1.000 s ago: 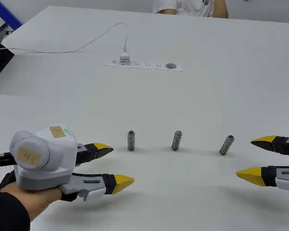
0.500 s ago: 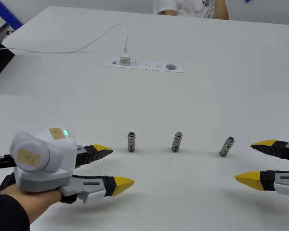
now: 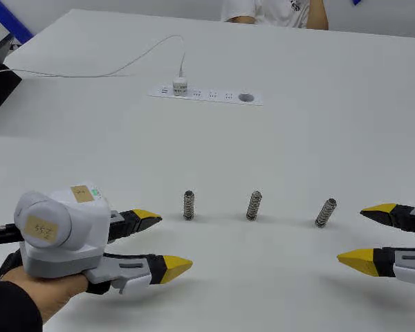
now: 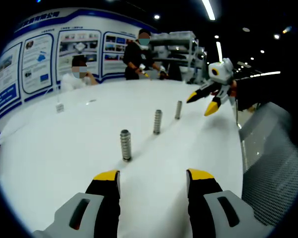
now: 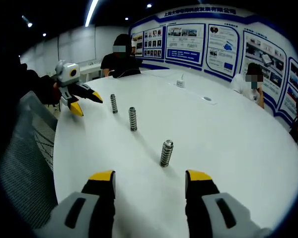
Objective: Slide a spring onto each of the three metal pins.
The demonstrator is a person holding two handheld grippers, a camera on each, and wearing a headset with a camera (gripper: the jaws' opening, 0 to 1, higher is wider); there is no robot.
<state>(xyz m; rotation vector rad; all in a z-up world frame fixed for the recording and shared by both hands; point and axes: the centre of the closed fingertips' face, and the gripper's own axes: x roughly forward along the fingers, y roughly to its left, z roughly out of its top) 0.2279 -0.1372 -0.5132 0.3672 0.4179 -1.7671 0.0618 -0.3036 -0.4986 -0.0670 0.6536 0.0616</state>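
Springs standing in a row near the worktop's front edge, maybe all on their pins; too small to tell. Wide-spread jaws on left gripper and right gripper, holding nothing. Best to check each softly, without knocking.

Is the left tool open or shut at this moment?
Open. The left tool has its yellow-tipped jaws well apart, with bare table between them and nothing gripped; the nearest spring stands ahead, untouched.
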